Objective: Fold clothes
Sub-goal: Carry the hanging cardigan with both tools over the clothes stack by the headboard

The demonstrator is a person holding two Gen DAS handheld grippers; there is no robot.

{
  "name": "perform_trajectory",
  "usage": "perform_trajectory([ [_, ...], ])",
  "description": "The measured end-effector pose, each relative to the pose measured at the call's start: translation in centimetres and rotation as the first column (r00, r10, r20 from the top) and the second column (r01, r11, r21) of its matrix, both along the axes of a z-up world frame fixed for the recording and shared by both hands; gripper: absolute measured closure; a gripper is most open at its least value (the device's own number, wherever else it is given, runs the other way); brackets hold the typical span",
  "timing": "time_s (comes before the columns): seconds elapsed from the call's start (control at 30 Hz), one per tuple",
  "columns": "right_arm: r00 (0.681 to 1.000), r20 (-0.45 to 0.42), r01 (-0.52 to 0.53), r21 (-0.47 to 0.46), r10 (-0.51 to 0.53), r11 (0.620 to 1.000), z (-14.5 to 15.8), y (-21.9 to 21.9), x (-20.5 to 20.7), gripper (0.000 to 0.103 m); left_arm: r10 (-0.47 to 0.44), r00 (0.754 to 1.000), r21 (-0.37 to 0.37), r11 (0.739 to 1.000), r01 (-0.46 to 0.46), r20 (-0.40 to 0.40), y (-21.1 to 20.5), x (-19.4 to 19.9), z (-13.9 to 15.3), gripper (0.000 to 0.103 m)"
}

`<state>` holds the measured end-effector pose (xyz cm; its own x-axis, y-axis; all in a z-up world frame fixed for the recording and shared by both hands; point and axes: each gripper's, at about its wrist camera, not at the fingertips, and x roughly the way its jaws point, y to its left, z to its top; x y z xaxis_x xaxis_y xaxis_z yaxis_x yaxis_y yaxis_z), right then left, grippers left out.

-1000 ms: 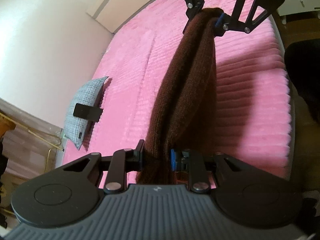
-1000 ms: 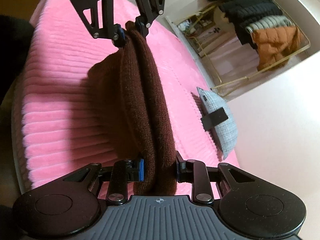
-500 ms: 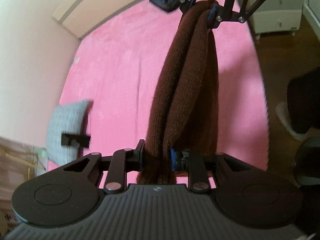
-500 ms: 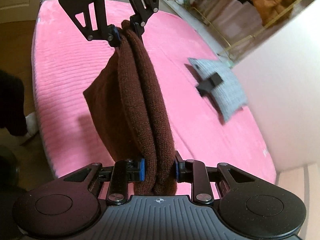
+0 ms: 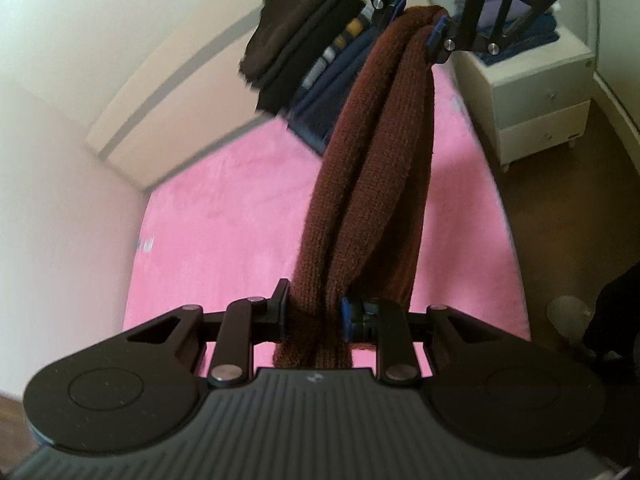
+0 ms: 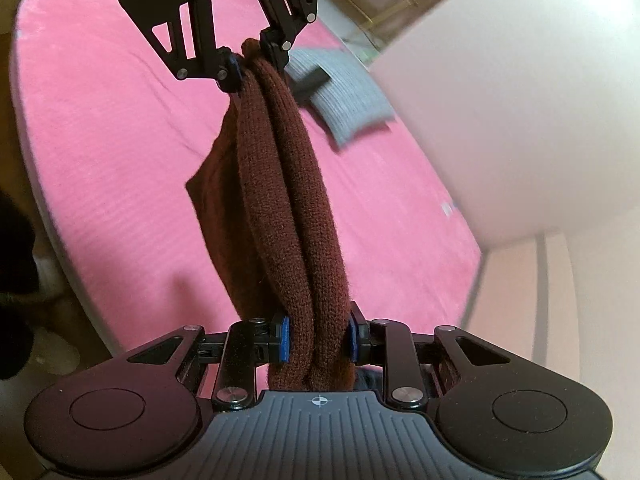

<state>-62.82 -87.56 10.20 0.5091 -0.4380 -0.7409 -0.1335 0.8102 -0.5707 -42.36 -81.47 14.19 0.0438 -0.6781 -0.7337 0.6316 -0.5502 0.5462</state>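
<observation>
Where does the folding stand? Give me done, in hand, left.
Done: the brown knit garment looks doubled into a thick band. In hand: the left gripper and right gripper each clamp one end, holding it stretched in the air above the pink bed. Left: laying it down, probably by the stack of folded clothes.

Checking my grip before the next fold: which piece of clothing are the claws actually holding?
The brown knit garment, stretched between the left claw and right claw. The dark folded clothes are stacked at the far end of the pink bed, untouched.
</observation>
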Motion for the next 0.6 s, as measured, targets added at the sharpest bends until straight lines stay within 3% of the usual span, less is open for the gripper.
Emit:
perform_trajectory([
  [0.13, 0.993, -0.014, 0.114, -0.017, -0.115, 0.993, 2.1, -1.8, -2.1, 0.078, -0.103, 0.995, -0.026, 0.994, 0.102, -0.012, -2.9, -1.8, 1.0, 0.082],
  [0.33, 0.965, -0.017, 0.262, -0.062, -0.263, 0.963, 6.3, -4.7, -5.1, 0.078, -0.274, 0.962, -0.097, 0.957, 0.274, 0.010, -8.0, -3.7, 3.4, 0.082],
  [0.6, 0.923, 0.029, 0.385, -0.093, -0.384, 0.918, 11.7, -13.9, -9.0, 0.078, -0.380, 0.925, -0.186, 0.907, 0.378, 0.024, -18.2, -7.2, 8.0, 0.081],
])
